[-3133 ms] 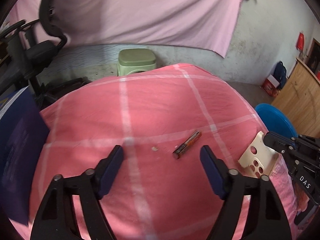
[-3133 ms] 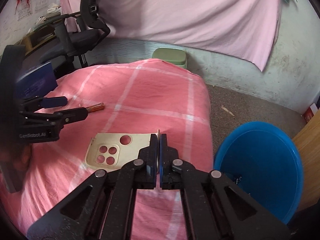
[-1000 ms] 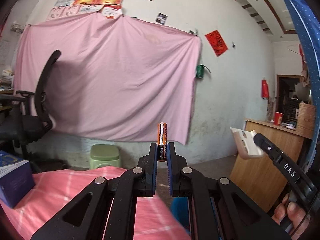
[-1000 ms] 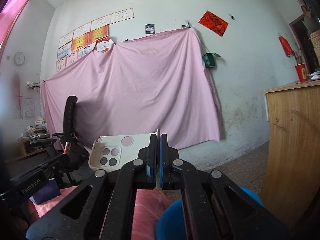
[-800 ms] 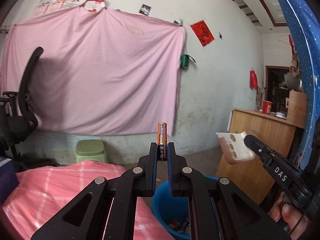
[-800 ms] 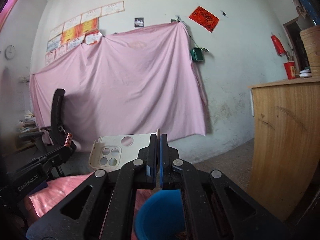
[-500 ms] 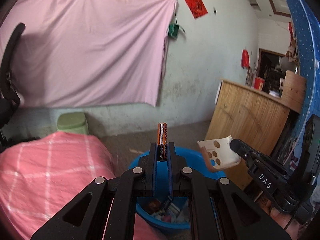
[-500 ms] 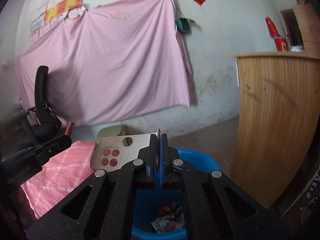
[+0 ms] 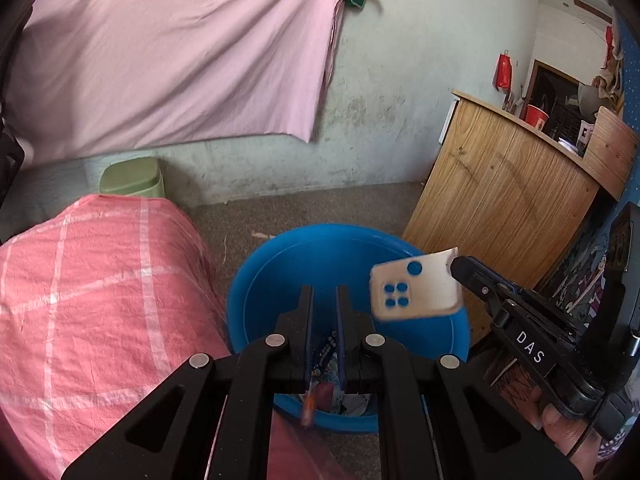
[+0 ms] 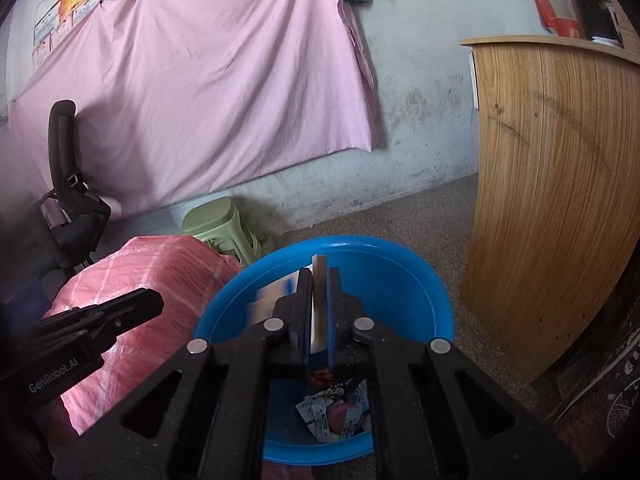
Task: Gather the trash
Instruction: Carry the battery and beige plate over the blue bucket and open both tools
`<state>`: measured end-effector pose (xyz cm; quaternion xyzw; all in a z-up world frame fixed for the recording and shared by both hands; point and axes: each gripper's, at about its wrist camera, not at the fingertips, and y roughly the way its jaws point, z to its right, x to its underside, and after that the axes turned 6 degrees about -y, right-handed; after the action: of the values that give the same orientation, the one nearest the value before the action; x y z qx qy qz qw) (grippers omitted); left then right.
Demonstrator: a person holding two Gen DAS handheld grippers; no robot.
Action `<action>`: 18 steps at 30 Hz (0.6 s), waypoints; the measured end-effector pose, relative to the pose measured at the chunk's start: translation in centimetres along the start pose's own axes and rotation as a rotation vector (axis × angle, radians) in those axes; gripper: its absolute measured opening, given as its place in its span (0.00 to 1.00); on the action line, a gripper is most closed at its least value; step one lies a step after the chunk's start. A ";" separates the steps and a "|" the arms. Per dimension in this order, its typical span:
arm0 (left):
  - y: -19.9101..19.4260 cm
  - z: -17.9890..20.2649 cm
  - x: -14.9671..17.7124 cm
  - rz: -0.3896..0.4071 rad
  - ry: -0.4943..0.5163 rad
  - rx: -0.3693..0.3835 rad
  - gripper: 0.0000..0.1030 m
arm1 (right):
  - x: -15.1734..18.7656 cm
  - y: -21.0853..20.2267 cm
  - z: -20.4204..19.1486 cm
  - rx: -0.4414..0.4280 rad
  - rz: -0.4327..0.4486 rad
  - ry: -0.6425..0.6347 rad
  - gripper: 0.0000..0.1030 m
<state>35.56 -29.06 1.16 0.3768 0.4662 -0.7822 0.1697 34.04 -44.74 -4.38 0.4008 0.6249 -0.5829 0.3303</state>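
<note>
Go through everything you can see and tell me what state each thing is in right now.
Left gripper: slightly open, empty.
Battery: blurred, falling toward the bin.
Right gripper: slightly open, the case between its fingers.
Phone case: over the bin.
Blue bin: upright, wrappers in the bottom.

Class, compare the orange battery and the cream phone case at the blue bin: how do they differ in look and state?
The battery is a thin, blurred orange streak; the phone case is a broad cream plate with round holes. The battery is below the left gripper's parted fingers, free of them; the phone case sits at the right gripper's tip. Both are at the blue bin.
</note>
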 end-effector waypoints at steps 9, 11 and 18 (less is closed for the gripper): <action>-0.6 -0.4 0.2 0.013 -0.017 -0.031 0.09 | -0.2 -0.2 0.0 -0.010 -0.002 0.004 0.27; -1.0 -0.5 0.2 0.019 -0.020 -0.044 0.11 | -0.3 -0.4 -0.1 -0.009 0.007 0.005 0.28; -3.7 -1.8 0.2 0.056 -0.052 -0.077 0.31 | -0.5 -2.3 -1.0 -0.006 0.043 -0.007 0.39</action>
<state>33.97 -25.61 2.74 0.3624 0.4806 -0.7681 0.2181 32.27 -43.80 -2.74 0.4111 0.6167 -0.5752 0.3461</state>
